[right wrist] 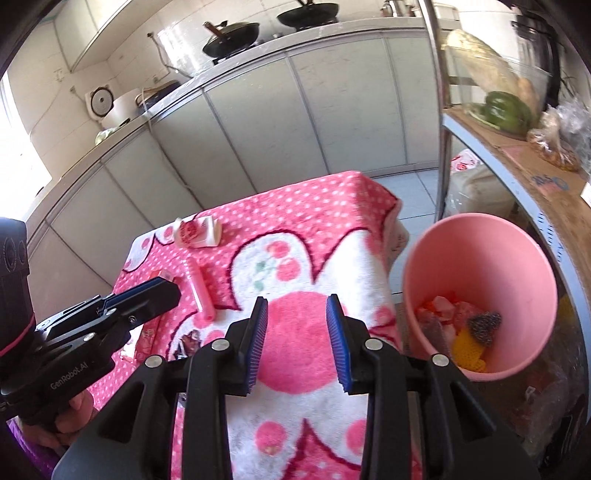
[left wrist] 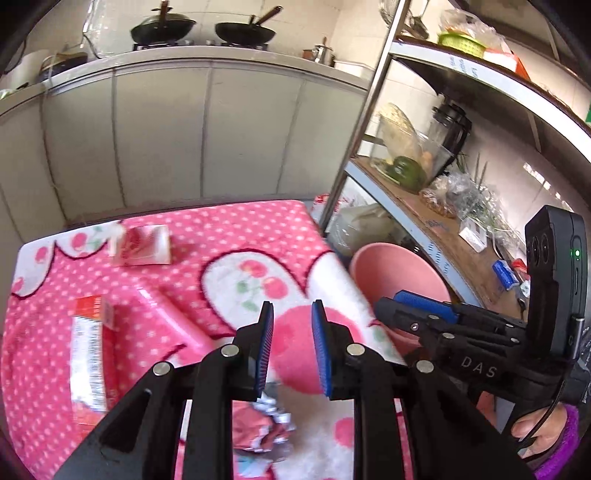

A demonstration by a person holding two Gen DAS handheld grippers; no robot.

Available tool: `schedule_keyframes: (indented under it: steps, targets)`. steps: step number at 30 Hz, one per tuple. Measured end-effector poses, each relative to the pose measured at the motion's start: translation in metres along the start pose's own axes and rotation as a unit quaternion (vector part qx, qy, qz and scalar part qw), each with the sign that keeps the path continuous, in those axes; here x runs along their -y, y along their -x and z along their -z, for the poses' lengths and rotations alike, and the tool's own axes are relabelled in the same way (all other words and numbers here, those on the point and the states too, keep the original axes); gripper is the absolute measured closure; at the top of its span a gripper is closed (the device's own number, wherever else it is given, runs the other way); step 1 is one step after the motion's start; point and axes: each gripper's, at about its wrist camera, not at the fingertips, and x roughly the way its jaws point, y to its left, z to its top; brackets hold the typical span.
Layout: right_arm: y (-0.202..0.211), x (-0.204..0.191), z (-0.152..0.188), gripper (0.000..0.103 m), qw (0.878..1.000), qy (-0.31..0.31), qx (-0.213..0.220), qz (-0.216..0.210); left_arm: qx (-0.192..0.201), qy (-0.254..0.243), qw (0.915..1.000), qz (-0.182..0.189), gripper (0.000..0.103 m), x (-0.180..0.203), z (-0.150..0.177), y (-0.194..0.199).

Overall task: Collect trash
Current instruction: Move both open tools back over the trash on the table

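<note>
On the pink spotted blanket [left wrist: 229, 229] lie a red-and-white packet [left wrist: 90, 350], a pink tube [left wrist: 181, 317] and a small red-and-white carton [left wrist: 142, 245]. A crumpled foil wrapper [left wrist: 269, 424] lies below my left gripper [left wrist: 292, 308], which is open and empty above the blanket. My right gripper [right wrist: 297, 301] is also open and empty, over the blanket's pink circle. The pink bin [right wrist: 480, 254] stands off the table's right edge and holds several pieces of trash. The right wrist view also shows the tube [right wrist: 199, 291], the carton [right wrist: 197, 232] and the left gripper [right wrist: 155, 291].
A metal shelf rack [left wrist: 369, 110] stands right of the table, loaded with a green vegetable [right wrist: 506, 107], bags and boxes. Grey cabinets [left wrist: 166, 140] under a counter with two woks [left wrist: 162, 27] run behind. The blanket ends close to the bin [left wrist: 399, 280].
</note>
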Motion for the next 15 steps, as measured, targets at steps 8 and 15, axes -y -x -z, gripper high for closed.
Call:
schedule_keyframes:
  steps: [8, 15]
  targets:
    - [-0.028, -0.039, -0.016, 0.069, 0.999, 0.027, -0.026, -0.023, 0.012, 0.048, 0.9978, -0.044, 0.083, -0.075, 0.003, 0.017]
    - [-0.052, -0.063, -0.032, 0.069, 0.997, 0.054, -0.043, -0.031, 0.007, 0.082, 0.9947, -0.062, 0.083, -0.133, -0.015, 0.005]
